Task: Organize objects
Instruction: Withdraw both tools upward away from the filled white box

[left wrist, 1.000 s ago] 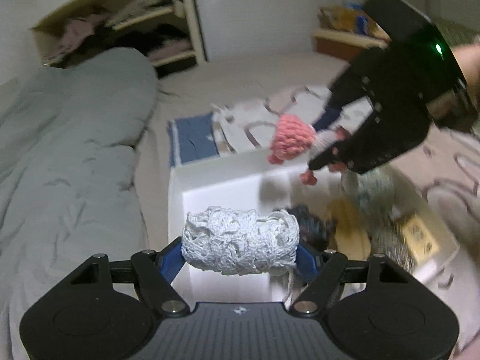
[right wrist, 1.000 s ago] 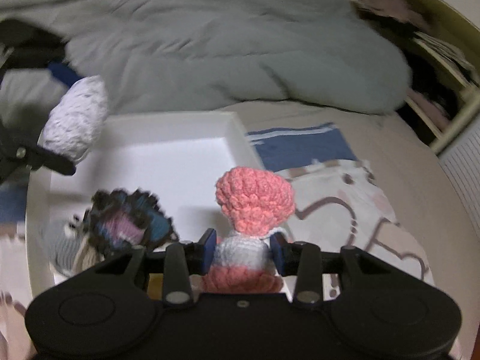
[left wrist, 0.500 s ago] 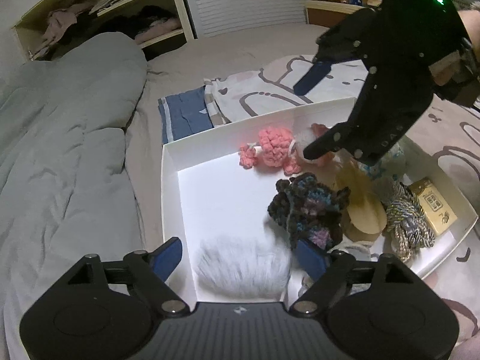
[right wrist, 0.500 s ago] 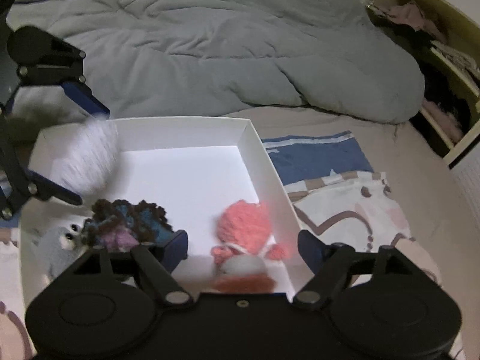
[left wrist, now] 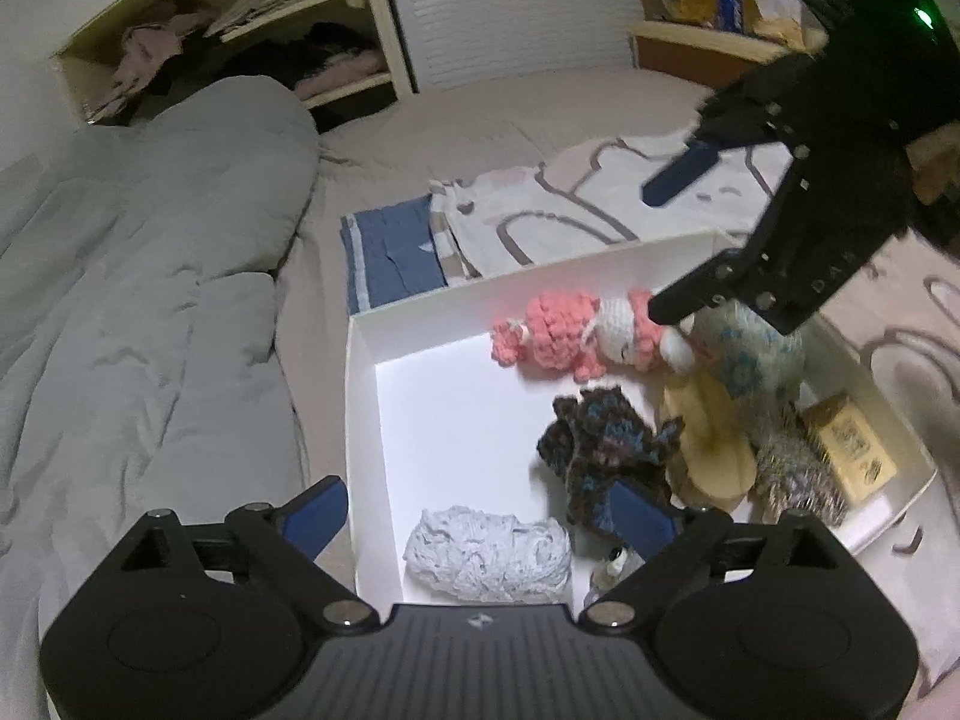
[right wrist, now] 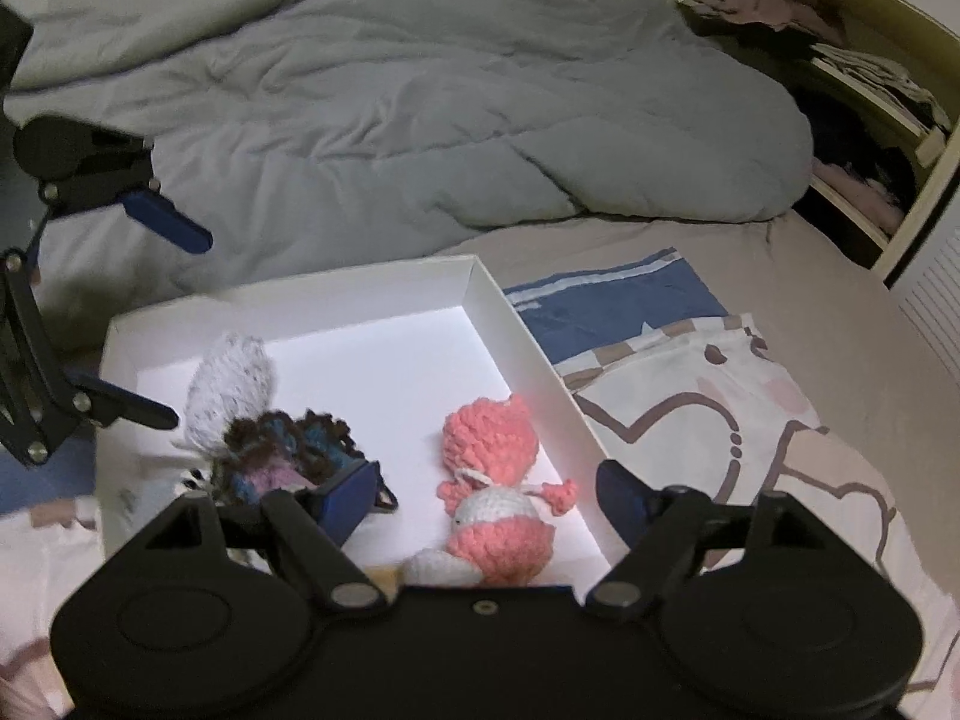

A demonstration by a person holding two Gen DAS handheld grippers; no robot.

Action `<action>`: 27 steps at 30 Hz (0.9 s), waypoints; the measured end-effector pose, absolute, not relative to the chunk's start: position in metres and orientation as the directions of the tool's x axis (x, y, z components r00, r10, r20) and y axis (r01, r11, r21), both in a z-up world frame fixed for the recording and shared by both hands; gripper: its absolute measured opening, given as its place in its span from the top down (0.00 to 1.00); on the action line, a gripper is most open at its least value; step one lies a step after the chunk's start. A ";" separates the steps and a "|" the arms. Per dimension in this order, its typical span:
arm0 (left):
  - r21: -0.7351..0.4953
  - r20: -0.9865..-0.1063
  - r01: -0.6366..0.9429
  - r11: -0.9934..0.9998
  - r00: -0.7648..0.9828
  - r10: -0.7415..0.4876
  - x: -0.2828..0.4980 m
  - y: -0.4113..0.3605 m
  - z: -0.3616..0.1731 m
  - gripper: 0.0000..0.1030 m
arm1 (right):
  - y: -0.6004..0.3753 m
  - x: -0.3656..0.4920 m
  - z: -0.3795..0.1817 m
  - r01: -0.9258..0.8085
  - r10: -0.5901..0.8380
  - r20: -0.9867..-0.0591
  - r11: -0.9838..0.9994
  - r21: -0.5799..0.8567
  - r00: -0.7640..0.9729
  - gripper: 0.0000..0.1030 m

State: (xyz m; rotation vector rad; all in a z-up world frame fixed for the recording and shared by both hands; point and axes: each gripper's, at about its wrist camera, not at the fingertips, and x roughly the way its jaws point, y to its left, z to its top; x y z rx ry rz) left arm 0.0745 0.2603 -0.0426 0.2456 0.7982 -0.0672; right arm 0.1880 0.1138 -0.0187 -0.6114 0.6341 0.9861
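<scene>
A white open box (left wrist: 360,420) lies on the bed. A white crochet roll (left wrist: 486,558) rests on its floor in the near corner. My left gripper (left wrist: 474,504) hovers just above the roll; its jaws are opening and nothing is pressed between the blue pads. A pink and white crochet doll (right wrist: 489,450) lies flat along the box wall (right wrist: 528,360). My right gripper (right wrist: 483,486) stands open over the doll without touching it. A dark brown and blue crochet piece (left wrist: 600,444) sits mid-box. In the left wrist view the right gripper (left wrist: 666,246) hangs over the doll (left wrist: 570,339).
A grey duvet (left wrist: 138,300) is heaped left of the box. A folded blue cloth (left wrist: 390,252) and a patterned sheet (right wrist: 720,408) lie beside it. The box's right end holds a teal plush (left wrist: 744,354), a beige item (left wrist: 708,438), a tassel (left wrist: 792,474) and a yellow packet (left wrist: 852,450). A cluttered shelf (left wrist: 240,30) stands behind.
Both grippers opened and let go. The white roll dropped from the left jaws into the box's near corner. The pink doll fell from the right jaws and now lies in the box.
</scene>
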 end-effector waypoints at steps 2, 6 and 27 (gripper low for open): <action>0.175 -0.706 0.119 0.977 0.707 0.040 0.072 0.261 -0.035 0.04 | 0.108 0.188 -0.011 -0.881 0.571 -0.713 0.453 -0.140 0.407 0.19; 0.144 -0.677 0.043 0.989 0.733 0.067 0.066 0.261 -0.015 0.02 | 0.092 0.186 0.004 -0.850 0.599 -0.684 0.524 -0.059 0.416 0.14; -0.041 -0.539 -0.248 0.968 0.821 0.187 0.025 0.184 0.057 0.00 | -0.012 0.136 0.057 -0.711 0.629 -0.547 0.698 0.085 0.553 0.02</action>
